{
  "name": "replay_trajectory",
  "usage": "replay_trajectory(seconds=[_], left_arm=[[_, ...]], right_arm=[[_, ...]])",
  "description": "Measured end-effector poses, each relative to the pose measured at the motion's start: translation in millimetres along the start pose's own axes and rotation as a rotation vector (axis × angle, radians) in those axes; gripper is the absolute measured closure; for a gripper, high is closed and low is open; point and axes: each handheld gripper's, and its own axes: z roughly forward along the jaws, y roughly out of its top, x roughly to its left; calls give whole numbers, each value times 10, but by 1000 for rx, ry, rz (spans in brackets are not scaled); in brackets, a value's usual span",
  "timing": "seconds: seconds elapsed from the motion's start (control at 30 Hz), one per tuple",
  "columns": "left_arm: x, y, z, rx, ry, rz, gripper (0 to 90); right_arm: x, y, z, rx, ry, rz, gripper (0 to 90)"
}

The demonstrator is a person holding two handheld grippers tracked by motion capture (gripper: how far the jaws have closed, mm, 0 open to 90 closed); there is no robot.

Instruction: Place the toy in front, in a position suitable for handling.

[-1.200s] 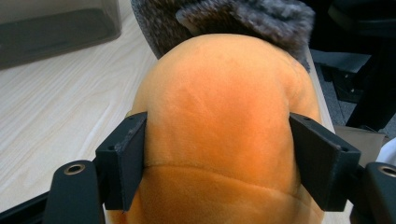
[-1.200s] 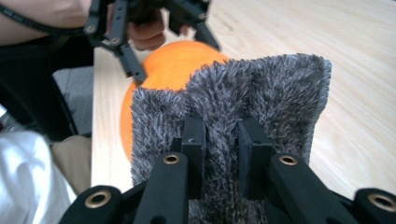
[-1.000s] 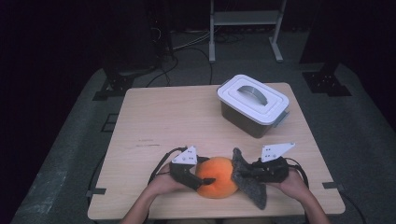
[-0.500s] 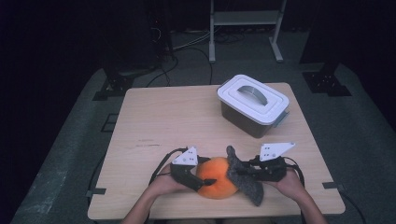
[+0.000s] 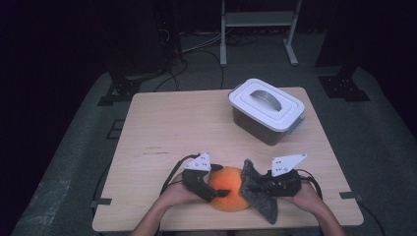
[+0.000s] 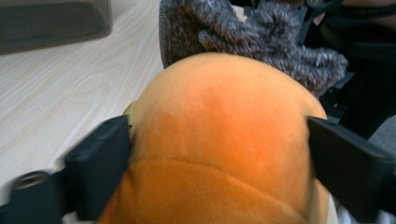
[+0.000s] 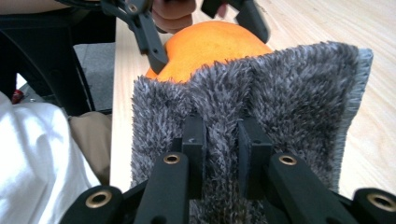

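An orange plush ball [image 5: 230, 189] rests on the table near its front edge. My left gripper [image 5: 216, 184] holds it from the left. In the left gripper view both black jaws lie against the sides of the ball [image 6: 219, 140], with the left gripper [image 6: 217, 135] spread wide around it. Its jaws have just been opening, and the ball is still between them. My right gripper [image 5: 255, 187] is shut on a grey fuzzy cloth [image 5: 260, 196]. In the right gripper view the cloth [image 7: 289, 93] stands upright in the right gripper [image 7: 222, 126] and leans on the ball [image 7: 210, 44].
A dark box with a white lid and handle [image 5: 265, 108] stands at the table's back right; its corner shows in the left gripper view [image 6: 51, 21]. The wooden table [image 5: 172, 128] has bare room at the left and middle. Cables and a stand lie on the floor beyond.
The grey cloth has shifted slightly against the orange ball. Both hands stay at the front edge.
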Motion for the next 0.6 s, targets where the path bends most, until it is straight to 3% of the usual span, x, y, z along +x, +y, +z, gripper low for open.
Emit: replay_trajectory(seconds=[0.1,0.13,0.27,0.3,0.33,0.37,0.47,0.6], left_arm=[[-23,14,-16,4,22,32,293],[-58,43,-38,-2,59,70,322],[-124,98,-25,-24,125,135,349],[-124,98,-25,-24,125,135,350],[-165,134,-16,-24,193,179,349],[-166,137,-12,-22,205,182,347],[-140,116,-5,-18,183,158,306],[-118,141,1,-16,144,109,141]], right_arm=[[-20,23,-23,-14,-16,1,754],[-27,45,-45,-28,-27,5,756],[-30,134,-83,-93,-69,-5,759],[-29,152,-79,-95,-76,-7,759],[-29,173,-67,-95,-101,-14,759],[-36,177,-60,-100,-113,-14,758],[-87,130,-35,-92,-106,10,757],[-71,65,-6,-52,-79,0,756]])
